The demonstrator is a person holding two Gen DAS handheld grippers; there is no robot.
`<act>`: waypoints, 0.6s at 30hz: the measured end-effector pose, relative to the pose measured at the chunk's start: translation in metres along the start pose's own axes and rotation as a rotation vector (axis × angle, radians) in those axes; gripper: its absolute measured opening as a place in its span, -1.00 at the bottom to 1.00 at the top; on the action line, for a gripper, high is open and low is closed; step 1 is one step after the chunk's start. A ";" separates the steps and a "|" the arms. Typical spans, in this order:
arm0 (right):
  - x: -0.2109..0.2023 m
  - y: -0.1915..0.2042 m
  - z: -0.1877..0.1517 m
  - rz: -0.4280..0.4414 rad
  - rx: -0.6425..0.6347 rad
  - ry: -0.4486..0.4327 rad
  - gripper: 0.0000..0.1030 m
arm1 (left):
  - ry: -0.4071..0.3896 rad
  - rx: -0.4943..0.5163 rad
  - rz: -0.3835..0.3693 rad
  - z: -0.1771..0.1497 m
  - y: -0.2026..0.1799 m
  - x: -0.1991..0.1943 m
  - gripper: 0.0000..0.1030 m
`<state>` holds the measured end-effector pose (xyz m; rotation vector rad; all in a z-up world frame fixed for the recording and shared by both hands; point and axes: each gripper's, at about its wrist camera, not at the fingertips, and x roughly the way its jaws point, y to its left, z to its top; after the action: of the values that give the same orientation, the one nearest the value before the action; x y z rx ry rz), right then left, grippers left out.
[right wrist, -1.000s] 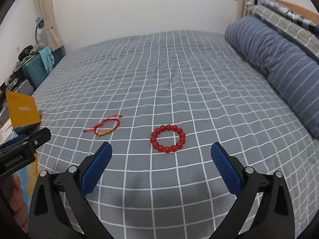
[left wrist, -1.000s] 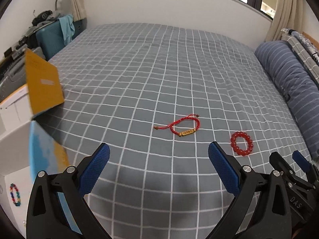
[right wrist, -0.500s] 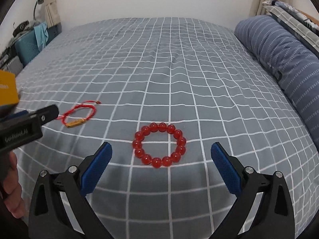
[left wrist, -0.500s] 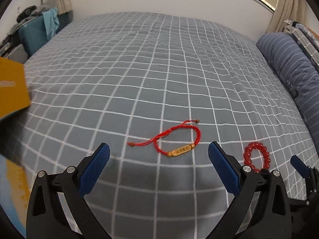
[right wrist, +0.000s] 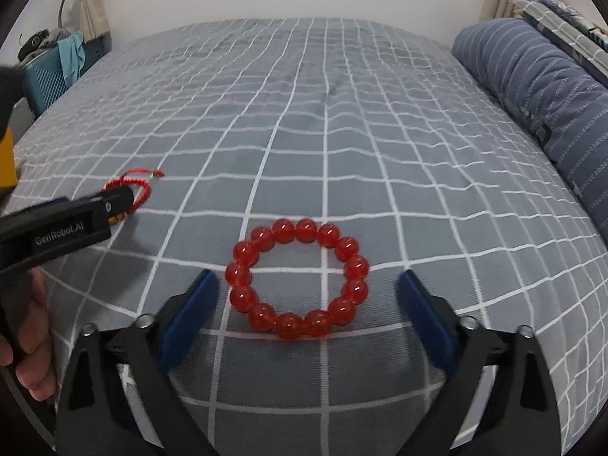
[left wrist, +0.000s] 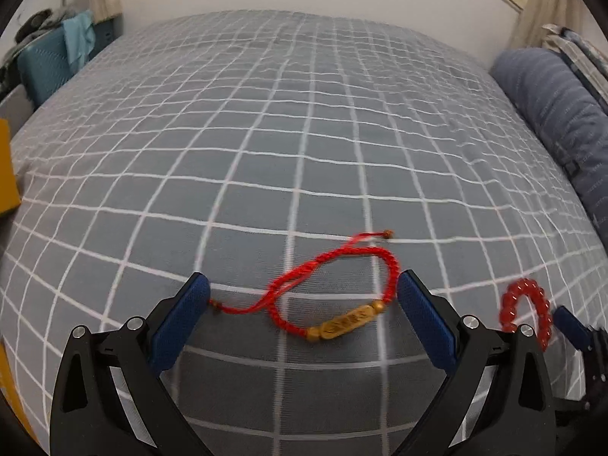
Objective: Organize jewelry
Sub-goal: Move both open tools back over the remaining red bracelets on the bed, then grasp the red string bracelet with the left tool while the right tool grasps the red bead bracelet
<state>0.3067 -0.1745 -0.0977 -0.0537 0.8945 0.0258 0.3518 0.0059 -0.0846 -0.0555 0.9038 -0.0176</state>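
Note:
A red cord bracelet [left wrist: 334,288] with a gold tube bead lies on the grey checked bedspread [left wrist: 304,133], between the blue pads of my left gripper [left wrist: 304,315], which stands open just above it. A red bead bracelet [right wrist: 298,277] lies flat between the pads of my right gripper [right wrist: 307,304], whose jaws are closing with clear gaps on both sides. The bead bracelet [left wrist: 528,311] also shows at the lower right of the left wrist view. In the right wrist view the left gripper's finger [right wrist: 64,224] covers part of the cord bracelet [right wrist: 140,186].
A blue striped pillow [right wrist: 543,87] lies along the bed's right side. A yellow box [left wrist: 7,167] sits at the left edge, and a teal case [right wrist: 49,76] stands beyond the bed's far left corner. A hand [right wrist: 30,338] holds the left gripper.
Both grippers have dropped toward the bed and moved forward, so each bracelet now lies between its gripper's pads. The right gripper's pads have drawn in slightly.

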 end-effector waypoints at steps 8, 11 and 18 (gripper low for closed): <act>0.001 0.003 -0.002 0.018 -0.015 -0.007 0.41 | 0.006 0.067 0.012 -0.003 -0.012 0.007 0.85; -0.001 0.005 -0.003 0.027 -0.023 -0.015 0.21 | 0.009 0.060 0.015 -0.002 -0.011 0.009 0.62; -0.003 0.011 -0.005 0.049 -0.054 -0.030 -0.24 | -0.003 0.047 0.024 -0.004 -0.008 0.007 -0.11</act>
<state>0.3002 -0.1643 -0.0986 -0.0816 0.8652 0.0964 0.3533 -0.0028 -0.0917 -0.0005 0.9004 -0.0166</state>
